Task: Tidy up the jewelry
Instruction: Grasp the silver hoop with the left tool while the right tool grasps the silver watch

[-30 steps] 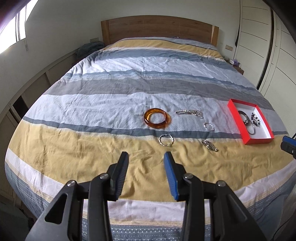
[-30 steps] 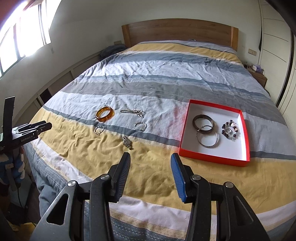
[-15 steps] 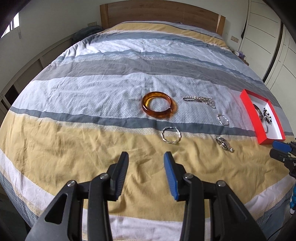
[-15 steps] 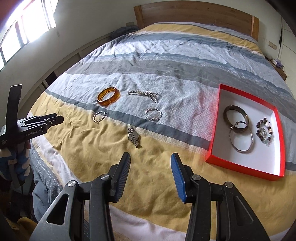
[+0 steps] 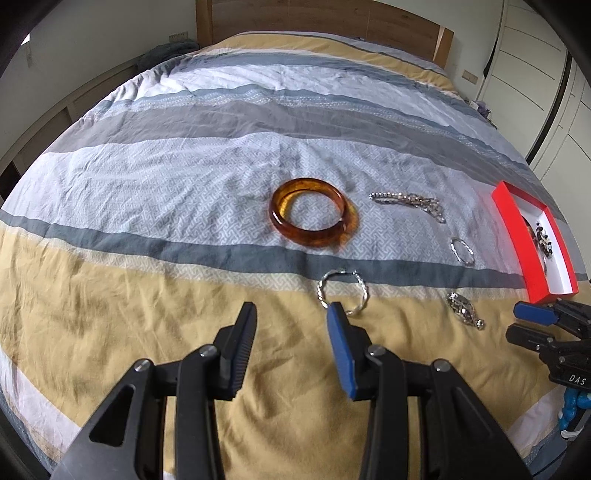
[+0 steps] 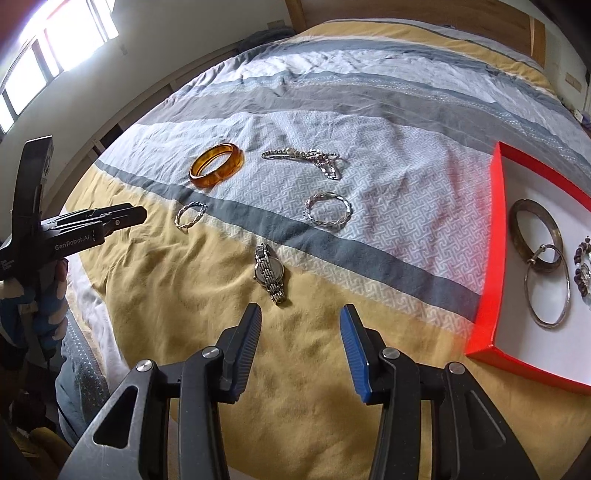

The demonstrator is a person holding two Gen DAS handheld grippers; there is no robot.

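Note:
Loose jewelry lies on a striped bed cover. An amber bangle (image 5: 309, 217) (image 6: 217, 165), a silver chain (image 5: 408, 201) (image 6: 304, 158), two twisted silver bracelets (image 5: 343, 291) (image 6: 327, 211) and a silver watch (image 6: 269, 274) (image 5: 463, 309) lie there. A red tray (image 6: 489, 236) (image 5: 517, 236) at the right holds two bangles (image 6: 535, 227) and a beaded bracelet. My left gripper (image 5: 291, 314) is open and empty, just short of the near twisted bracelet. My right gripper (image 6: 301, 316) is open and empty, just short of the watch.
The bed's wooden headboard (image 5: 317, 26) stands at the far end. White wardrobe doors (image 5: 535, 66) are at the right, a window (image 6: 55, 40) and low shelving at the left. The near bed edge drops off below the grippers.
Both grippers have moved forward and down toward the bed, so the jewelry looks larger. Both stay open. Nothing was picked up.

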